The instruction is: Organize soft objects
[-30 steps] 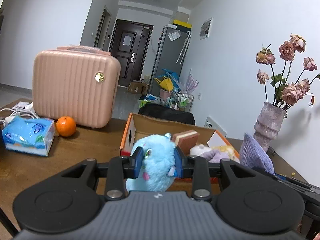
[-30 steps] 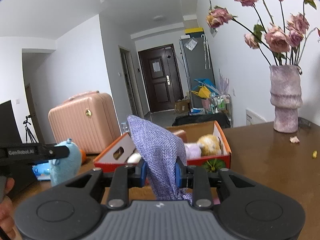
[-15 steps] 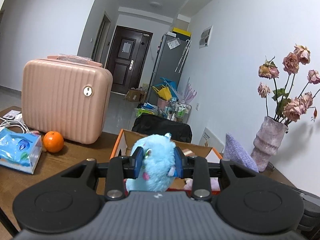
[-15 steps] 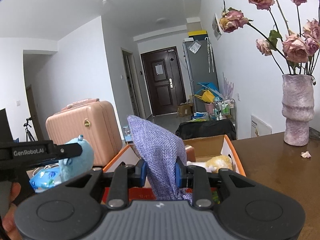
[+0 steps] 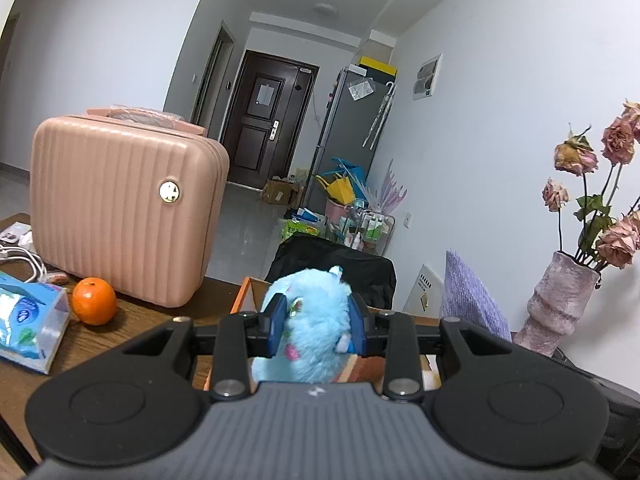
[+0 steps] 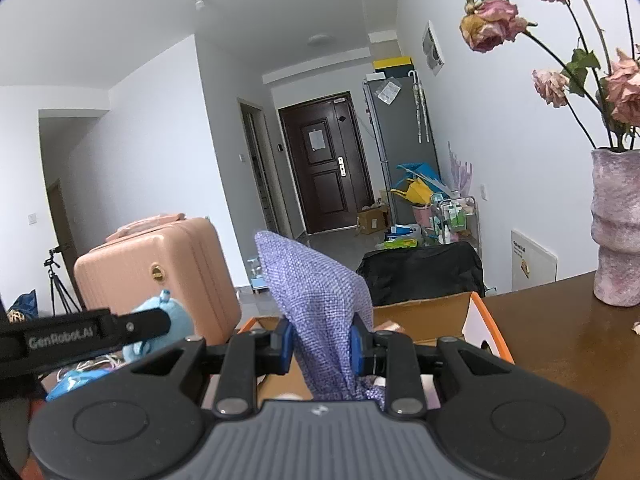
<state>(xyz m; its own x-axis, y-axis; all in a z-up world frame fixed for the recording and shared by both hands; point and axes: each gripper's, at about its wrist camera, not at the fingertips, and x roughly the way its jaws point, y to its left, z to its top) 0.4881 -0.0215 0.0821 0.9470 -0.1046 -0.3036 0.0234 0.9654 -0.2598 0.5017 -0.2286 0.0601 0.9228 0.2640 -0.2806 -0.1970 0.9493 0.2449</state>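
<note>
Brown worktop (image 6: 560,320) spreads wide, and on its left side stands the pink suitcase (image 5: 120,216), upright, badge facing us. Just right of it sits the open orange box (image 6: 486,322), cardboard flaps up, mostly hidden behind both tools. On the far right, the mottled vase (image 5: 556,304) holds dried roses (image 5: 576,156). The right gripper (image 6: 322,346) is clamped on a purple cloth (image 6: 316,292), which stands up between the blue pads and hangs above the box. The left gripper (image 5: 316,330) is squeezed tight on a blue plush (image 5: 312,320), held up at the box's near edge. Down at the left, a blue tissue pack (image 5: 28,328) lies flat, with an orange (image 5: 94,301) just beside it, in front of the suitcase.
</note>
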